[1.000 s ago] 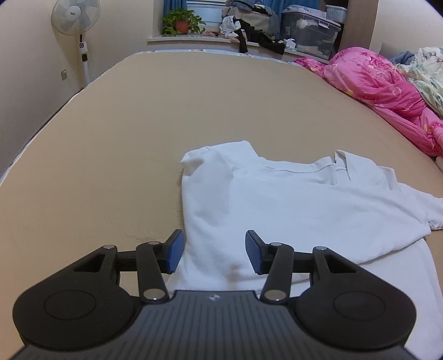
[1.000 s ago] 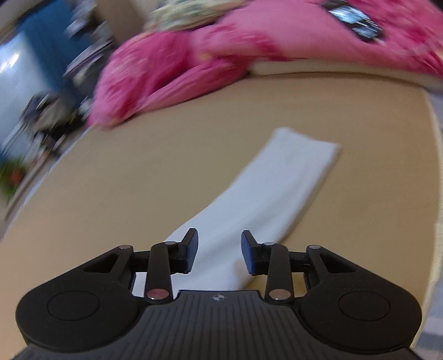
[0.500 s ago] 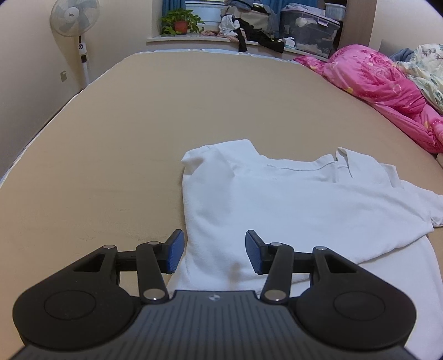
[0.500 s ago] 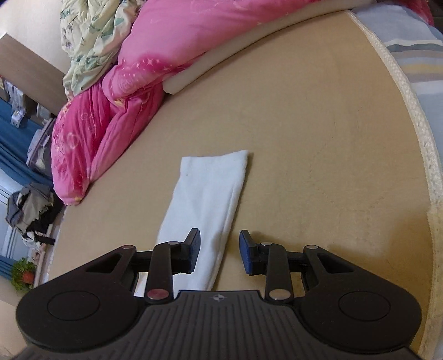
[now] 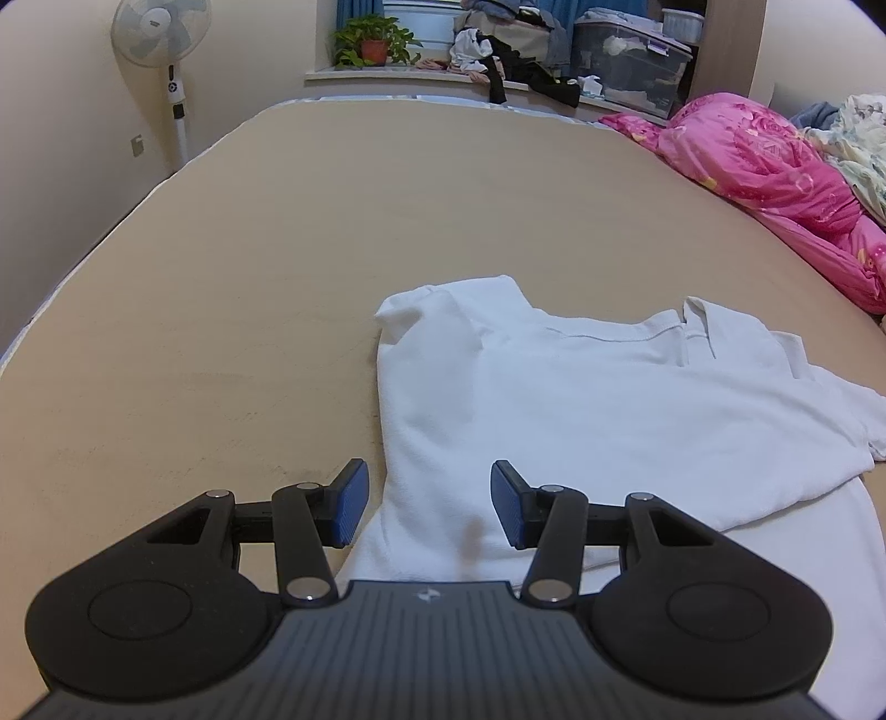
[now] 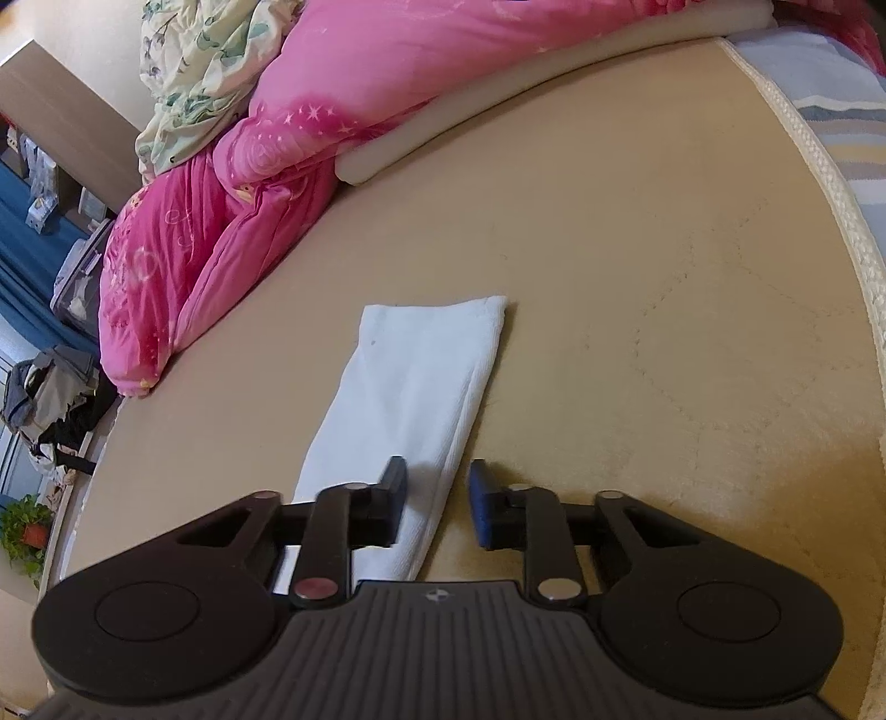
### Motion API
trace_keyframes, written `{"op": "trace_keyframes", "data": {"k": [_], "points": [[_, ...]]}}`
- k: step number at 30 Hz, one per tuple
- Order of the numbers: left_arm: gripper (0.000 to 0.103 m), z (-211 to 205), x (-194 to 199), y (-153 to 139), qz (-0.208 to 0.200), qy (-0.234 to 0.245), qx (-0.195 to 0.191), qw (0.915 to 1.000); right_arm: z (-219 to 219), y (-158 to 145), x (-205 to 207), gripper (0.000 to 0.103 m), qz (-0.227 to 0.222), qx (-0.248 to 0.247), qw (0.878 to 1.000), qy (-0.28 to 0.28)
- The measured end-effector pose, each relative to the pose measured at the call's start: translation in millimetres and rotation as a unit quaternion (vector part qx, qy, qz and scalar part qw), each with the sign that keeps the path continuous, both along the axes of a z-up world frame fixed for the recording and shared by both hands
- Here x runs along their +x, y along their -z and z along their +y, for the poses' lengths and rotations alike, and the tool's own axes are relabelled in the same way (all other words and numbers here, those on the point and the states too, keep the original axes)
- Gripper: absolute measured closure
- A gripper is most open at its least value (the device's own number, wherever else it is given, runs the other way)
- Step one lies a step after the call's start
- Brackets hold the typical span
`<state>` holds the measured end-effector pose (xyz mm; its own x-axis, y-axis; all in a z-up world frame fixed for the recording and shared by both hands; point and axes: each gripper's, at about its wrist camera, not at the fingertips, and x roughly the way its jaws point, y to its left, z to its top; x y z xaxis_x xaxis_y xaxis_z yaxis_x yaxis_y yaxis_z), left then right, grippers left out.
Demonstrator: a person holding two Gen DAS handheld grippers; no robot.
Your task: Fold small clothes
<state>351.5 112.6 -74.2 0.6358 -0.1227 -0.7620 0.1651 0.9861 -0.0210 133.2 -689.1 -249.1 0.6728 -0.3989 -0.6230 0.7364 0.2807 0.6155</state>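
White shirt [image 5: 581, 410] spread on the tan bed [image 5: 277, 277], its near edge lying between the parted blue pads of the open left claw [image 5: 423, 501], right claw [image 6: 437, 501] closing around the shirt's long sleeve edge, pads not yet pressing

We see the shirt [image 5: 598, 410] lying flat on the bed [image 5: 277, 277], at our one o'clock. The quilt [image 5: 775, 183] lies at two o'clock, the fan [image 5: 160, 39] at eleven, the plant [image 5: 374, 41] on the sill [image 5: 398, 75] at twelve.
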Motion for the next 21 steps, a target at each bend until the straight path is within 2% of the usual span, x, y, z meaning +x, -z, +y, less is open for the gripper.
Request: {"op": "trace_keyframes", "data": {"k": [2, 7, 10, 12, 14, 17, 19, 21], "points": [[0.049, 1, 0, -1, -0.002, -0.001, -0.001, 1.0, -2, 2, 1, 0.098, -0.006, 0.006, 1.0, -0.001], [0.049, 3, 0, -3, -0.005, -0.004, -0.003, 1.0, 4, -6, 5, 0.1, -0.009, -0.016, 1.0, 0.006], [0.049, 5, 1, -5, -0.007, -0.007, -0.005, 0.9999, 23, -27, 16, 0.1, 0.004, -0.078, 0.997, -0.011], [0.049, 7, 2, -6, -0.007, -0.012, -0.006, 0.9999, 49, -50, 29, 0.1, 0.0, -0.13, 0.99, -0.044], [0.049, 10, 3, -8, -0.007, -0.019, -0.015, 0.9997, 88, -76, 46, 0.1, -0.021, -0.176, 0.979, -0.105], [0.049, 16, 4, -13, -0.009, -0.03, -0.03, 0.9991, 173, -117, 64, 0.1, -0.078, -0.24, 0.942, -0.222], [0.049, 19, 4, -16, -0.009, -0.035, -0.035, 0.9987, 247, -140, 67, 0.1, -0.123, -0.279, 0.898, -0.318], [0.049, 21, 4, -17, -0.008, -0.039, -0.04, 0.9984, 317, -151, 62, 0.1, -0.167, -0.29, 0.844, -0.419]]}}
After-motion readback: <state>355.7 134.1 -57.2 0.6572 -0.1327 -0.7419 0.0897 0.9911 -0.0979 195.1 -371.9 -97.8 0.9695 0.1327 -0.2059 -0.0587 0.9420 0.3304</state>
